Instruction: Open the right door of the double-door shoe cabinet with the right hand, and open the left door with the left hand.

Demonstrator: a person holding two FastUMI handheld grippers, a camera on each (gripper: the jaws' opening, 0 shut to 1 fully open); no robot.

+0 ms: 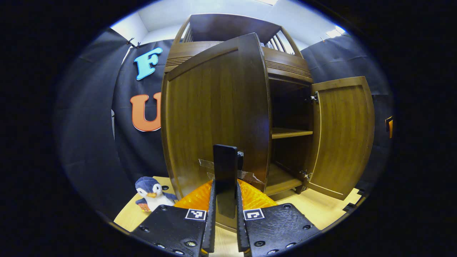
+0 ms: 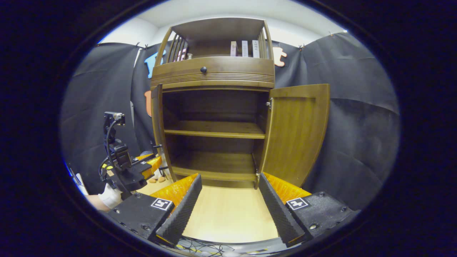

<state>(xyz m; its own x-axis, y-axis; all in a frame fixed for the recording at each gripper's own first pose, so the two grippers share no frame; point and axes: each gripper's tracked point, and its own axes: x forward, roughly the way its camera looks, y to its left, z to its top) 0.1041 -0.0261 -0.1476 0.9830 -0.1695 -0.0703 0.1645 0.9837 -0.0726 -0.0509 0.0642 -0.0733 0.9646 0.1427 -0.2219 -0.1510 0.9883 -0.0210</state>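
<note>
Both doors open | left gripper (image 1: 225,162) clamps left door (image 1: 214,117) handle | right gripper (image 2: 228,185) released

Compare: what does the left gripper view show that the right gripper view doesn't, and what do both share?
Left gripper view: a blue-and-white penguin plush toy and the left door's dark bar handle, gripped by the left gripper. Right gripper view: a round dark drawer knob, pale books on top. Both: the brown wooden cabinet's open right door and inner shelf.
</note>
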